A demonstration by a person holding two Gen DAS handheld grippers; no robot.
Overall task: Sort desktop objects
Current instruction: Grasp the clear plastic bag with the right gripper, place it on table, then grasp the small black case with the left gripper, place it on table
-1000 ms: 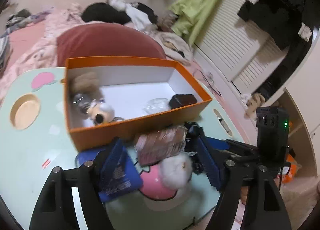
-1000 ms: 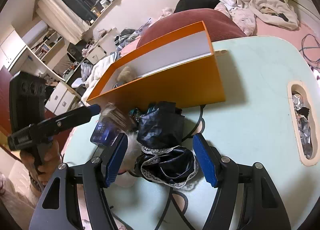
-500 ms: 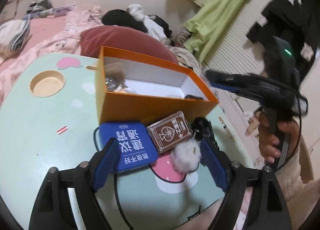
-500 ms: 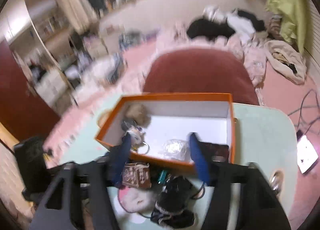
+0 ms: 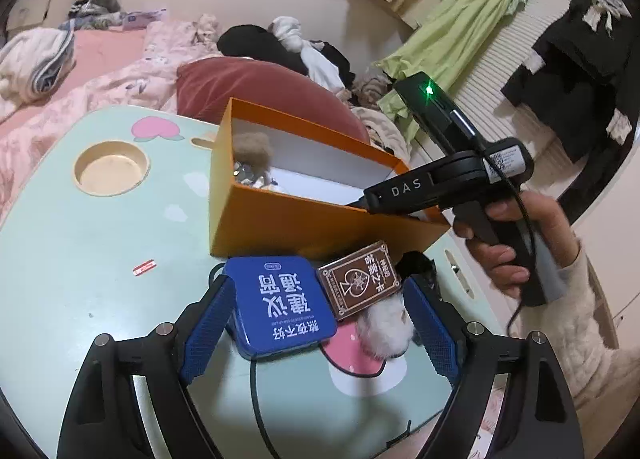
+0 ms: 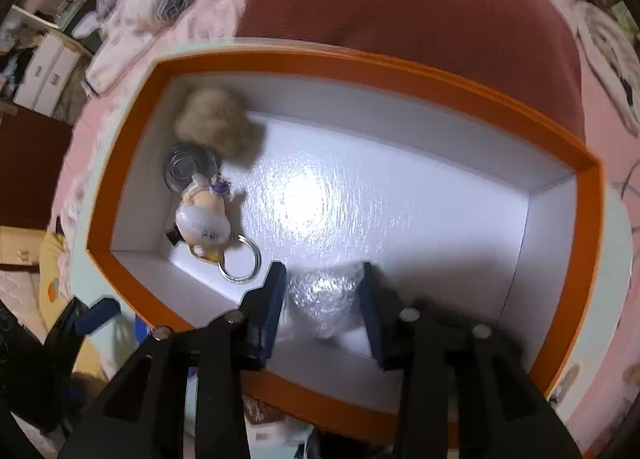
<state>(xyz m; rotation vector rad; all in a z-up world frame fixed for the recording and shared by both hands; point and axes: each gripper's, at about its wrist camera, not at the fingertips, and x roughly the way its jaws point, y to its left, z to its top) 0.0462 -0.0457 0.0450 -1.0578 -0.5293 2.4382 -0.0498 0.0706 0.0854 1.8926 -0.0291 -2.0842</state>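
My right gripper (image 6: 322,283) points down into the orange box (image 6: 132,139). Its jaws are closing, and both blue pads touch a crinkled clear plastic wad (image 6: 320,299) on the white floor. A beige pompom (image 6: 216,123), a clear round piece (image 6: 188,167) and a figure keychain (image 6: 202,219) lie in the box's left end. My left gripper (image 5: 320,291) hangs open over a blue tin (image 5: 280,307), a brown card box (image 5: 360,279) and a white pompom (image 5: 384,331), gripping none of them. In the left wrist view the right tool's black body (image 5: 404,191) reaches into the box; its fingers are hidden.
The mint table (image 5: 80,279) has a round cup hole (image 5: 110,169) at the left and a slot (image 5: 460,275) at the right. A black cable (image 5: 256,379) runs under the tin. A black lacy item (image 5: 416,263) lies by the box. A red cushion (image 5: 264,91) sits behind.
The right gripper left the black lacy item on the table, swung over the box and tipped down into it, its jaws narrowing around the plastic wad. The left jaws widened a little.
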